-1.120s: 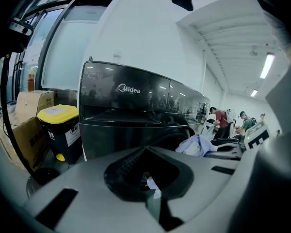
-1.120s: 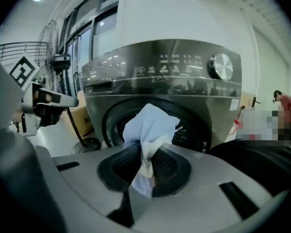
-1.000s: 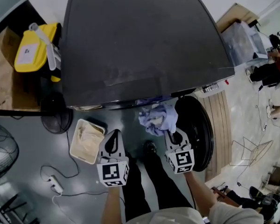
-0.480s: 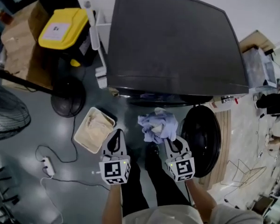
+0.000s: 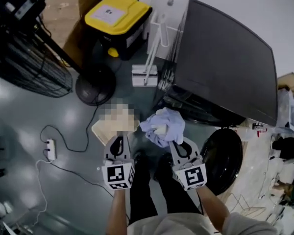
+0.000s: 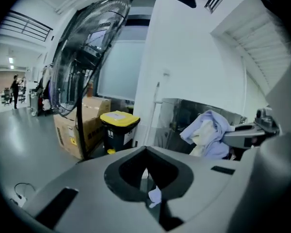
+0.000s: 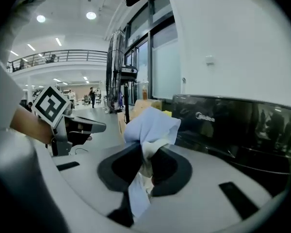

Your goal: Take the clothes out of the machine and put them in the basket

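Note:
My right gripper point(image 5: 178, 145) is shut on a bundled lilac and cream cloth point(image 5: 161, 125), held in the air in front of the dark washing machine point(image 5: 225, 58). The machine's round door point(image 5: 225, 158) hangs open at the right. In the right gripper view the cloth point(image 7: 153, 125) bulges out between the jaws of that gripper point(image 7: 144, 157). My left gripper point(image 5: 118, 142) is shut with its jaws together, just short of the cream basket point(image 5: 102, 131) on the floor, which is partly blurred. From the left gripper point(image 6: 146, 171) the cloth point(image 6: 208, 130) shows at the right.
A yellow-lidded black bin point(image 5: 117, 16) and cardboard boxes stand beyond the basket. A large floor fan point(image 5: 29, 58) with its round base point(image 5: 95, 87) is at the left. A power strip point(image 5: 51, 149) and cable lie on the grey floor. The person's legs are below the grippers.
Both grippers have swung left, away from the machine's opening, with the cloth still in the right one. The basket now lies directly ahead of the left gripper.

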{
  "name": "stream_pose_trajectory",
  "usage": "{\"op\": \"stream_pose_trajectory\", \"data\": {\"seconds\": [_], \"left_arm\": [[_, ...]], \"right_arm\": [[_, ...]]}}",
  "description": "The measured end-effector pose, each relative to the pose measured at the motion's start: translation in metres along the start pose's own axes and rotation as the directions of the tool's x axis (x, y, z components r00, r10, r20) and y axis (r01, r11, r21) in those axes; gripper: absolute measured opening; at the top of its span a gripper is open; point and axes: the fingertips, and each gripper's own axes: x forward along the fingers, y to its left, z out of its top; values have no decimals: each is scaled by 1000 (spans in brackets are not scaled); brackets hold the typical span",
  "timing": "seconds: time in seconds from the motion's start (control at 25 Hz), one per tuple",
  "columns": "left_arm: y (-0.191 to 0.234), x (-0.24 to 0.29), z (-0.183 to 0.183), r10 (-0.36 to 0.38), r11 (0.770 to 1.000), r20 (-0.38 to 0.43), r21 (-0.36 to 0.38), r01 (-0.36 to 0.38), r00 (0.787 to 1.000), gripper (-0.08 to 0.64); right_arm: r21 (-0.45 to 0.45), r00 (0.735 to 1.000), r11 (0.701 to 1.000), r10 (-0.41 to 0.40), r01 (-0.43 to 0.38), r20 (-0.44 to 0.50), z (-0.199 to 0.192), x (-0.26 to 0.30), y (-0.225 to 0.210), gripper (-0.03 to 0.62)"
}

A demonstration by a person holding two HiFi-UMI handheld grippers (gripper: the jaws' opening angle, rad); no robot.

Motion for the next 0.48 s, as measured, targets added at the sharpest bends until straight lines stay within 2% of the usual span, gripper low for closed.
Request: {"op": "stream_pose_trajectory", "data": {"seconds": [0.24,0.36,0.48], "left_arm": [[66,-37,4,143,989,36,-50,-141,989,18],[93,-60,4,205,977,52,-78,-201,977,18],[121,-86,-4,283,954,58,-116,-275,957,18]], "right_arm": [[-54,982,984,174,-170,79,57,41,70,61],[-85,960,962,265,-258,91,73,56,114,61],[-112,931,933,353,-342,91,83,71,155,60]]}}
